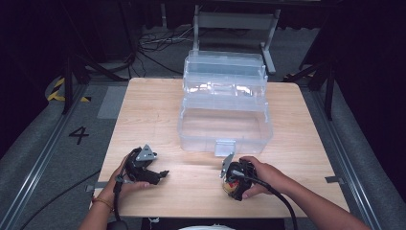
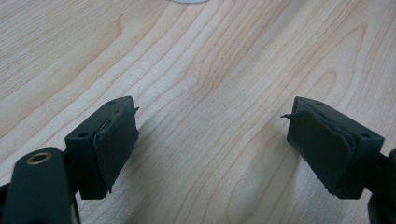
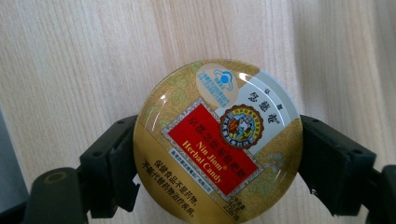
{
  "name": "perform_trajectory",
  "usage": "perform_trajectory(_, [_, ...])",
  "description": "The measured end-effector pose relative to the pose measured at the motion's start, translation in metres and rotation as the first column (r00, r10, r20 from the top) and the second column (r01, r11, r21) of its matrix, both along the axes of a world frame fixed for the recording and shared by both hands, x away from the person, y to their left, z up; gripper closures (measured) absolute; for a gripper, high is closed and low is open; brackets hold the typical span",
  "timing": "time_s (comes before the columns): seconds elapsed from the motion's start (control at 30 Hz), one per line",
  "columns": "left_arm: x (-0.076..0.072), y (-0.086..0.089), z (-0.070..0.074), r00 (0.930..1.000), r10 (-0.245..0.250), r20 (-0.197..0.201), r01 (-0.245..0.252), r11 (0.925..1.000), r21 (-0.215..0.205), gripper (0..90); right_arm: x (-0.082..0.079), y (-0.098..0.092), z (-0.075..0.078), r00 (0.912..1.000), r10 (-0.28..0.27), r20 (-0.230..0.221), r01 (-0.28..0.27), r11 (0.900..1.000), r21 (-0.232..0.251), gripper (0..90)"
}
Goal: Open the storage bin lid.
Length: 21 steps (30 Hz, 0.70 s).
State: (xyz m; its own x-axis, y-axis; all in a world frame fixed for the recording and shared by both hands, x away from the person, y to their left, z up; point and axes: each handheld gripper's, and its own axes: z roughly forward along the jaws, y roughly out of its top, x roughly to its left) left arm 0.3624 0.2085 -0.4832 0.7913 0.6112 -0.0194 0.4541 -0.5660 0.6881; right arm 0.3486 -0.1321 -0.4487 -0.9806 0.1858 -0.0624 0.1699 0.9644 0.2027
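**Right gripper clamped a round candy tin; left gripper stood open over bare wood**

In the right gripper view, the right gripper (image 3: 217, 154) had its two black jaws spread wide, one pressing each side of a round gold candy tin (image 3: 217, 142). The tin lay flat on the wooden table (image 3: 70, 56), lid facing up at the camera. Being round, it had no long axis; its red label ran diagonally across the lid, with the printed text slanting down toward the right jaw.

In the high view, the tin (image 1: 231, 184) sat near the table's front edge, under the person's right hand (image 1: 256, 176), just in front of an open clear plastic box (image 1: 225, 120).

The left gripper (image 2: 212, 144) held its jaws wide apart with nothing between them, only bare wood grain beneath. In the high view it rested at the front left, well apart from the tin.
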Motion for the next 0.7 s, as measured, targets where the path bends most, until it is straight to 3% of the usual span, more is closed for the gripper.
perform_trajectory(0.43, [0.001,0.000,0.000,1.0000,-0.003,0.001,0.003,1.0000,0.000,16.4,0.004,-0.016,0.006,0.9997,0.014,0.018,-0.013,0.999,-0.035,20.4])
perform_trajectory(0.7, [0.002,0.000,0.000,1.0000,-0.009,-0.002,0.009,1.0000,-0.001,16.1,0.007,-0.036,0.010,0.9992,-0.014,0.037,0.015,0.999,-0.033,20.4])
